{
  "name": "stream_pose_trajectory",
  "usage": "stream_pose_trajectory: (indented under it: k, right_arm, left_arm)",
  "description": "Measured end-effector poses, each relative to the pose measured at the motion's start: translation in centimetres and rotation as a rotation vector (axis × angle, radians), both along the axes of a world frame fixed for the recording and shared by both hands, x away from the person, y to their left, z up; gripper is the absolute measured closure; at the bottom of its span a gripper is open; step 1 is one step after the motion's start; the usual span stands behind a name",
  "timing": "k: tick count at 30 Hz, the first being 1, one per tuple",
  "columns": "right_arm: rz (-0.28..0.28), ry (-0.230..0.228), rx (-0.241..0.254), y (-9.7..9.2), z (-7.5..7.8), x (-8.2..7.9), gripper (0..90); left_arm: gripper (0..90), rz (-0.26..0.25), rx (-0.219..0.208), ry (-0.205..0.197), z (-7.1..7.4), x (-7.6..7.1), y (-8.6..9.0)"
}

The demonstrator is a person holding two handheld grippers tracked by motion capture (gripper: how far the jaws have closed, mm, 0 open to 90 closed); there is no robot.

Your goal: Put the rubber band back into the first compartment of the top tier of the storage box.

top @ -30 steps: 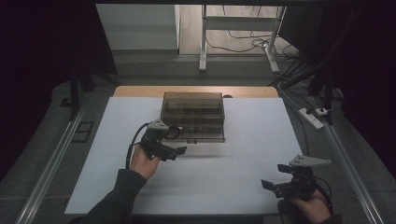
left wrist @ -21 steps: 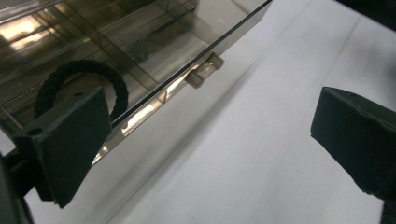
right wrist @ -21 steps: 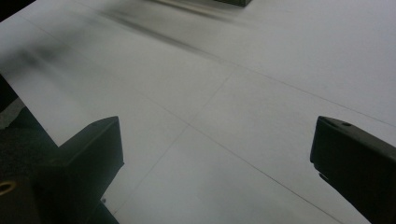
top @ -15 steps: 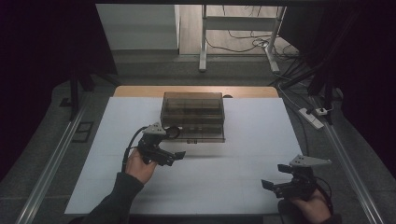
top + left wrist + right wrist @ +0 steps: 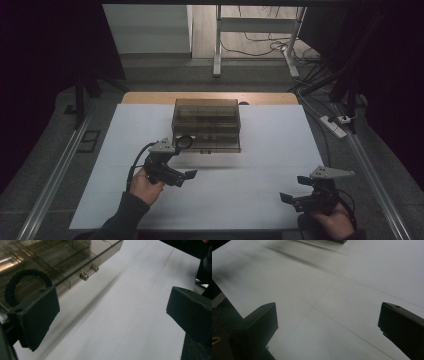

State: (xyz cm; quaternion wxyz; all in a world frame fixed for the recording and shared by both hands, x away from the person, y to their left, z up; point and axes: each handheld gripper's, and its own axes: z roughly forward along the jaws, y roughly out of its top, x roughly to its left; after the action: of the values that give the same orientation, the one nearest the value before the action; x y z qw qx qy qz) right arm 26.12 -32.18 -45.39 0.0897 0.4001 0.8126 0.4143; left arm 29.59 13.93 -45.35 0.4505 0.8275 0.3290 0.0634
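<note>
box: a smoky clear drawer box (image 5: pixel 206 125) sits toward the far edge of the white surface (image 5: pixel 260 180), near its middle; a small metal drawer knob (image 5: pixel 88 271) faces the person's side.
ring: a black ring (image 5: pixel 183 142) lies on the box's near left corner, seen through the left gripper view as a dark loop (image 5: pixel 23 285) on the clear top.
left gripper: the left gripper (image 5: pixel 186 175) hovers just in front of the box's near left corner, fingers spread wide with nothing between them; it looks placed to reach the ring or the drawer front, though which one i cannot tell.
right gripper: the right gripper (image 5: pixel 292 192) rests low by the near right corner of the surface, well apart from the box, fingers spread and empty; it seems parked in waiting.
around: cables and a power strip (image 5: pixel 334 125) lie on the floor off the right edge; a metal stand leg (image 5: pixel 217 45) rises beyond the far edge.
in the way: nothing lies on the surface between either gripper and the box.
</note>
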Motion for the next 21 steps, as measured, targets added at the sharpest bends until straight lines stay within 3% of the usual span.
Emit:
stream_pose_trajectory:
  k: [9, 21]
  right_arm:
    - [0.001, 0.0, -0.002, 0.0, 0.0, 0.0, 2.6]
    - [0.002, 0.0, -0.003, 0.0, 0.0, 0.0, 2.6]
  left_arm:
    - [0.0, 0.02, 0.002, 0.002, -0.4, -1.6, 0.9]
    - [0.0, 0.077, -0.048, 0.052, -1.4, -3.4, 3.1]
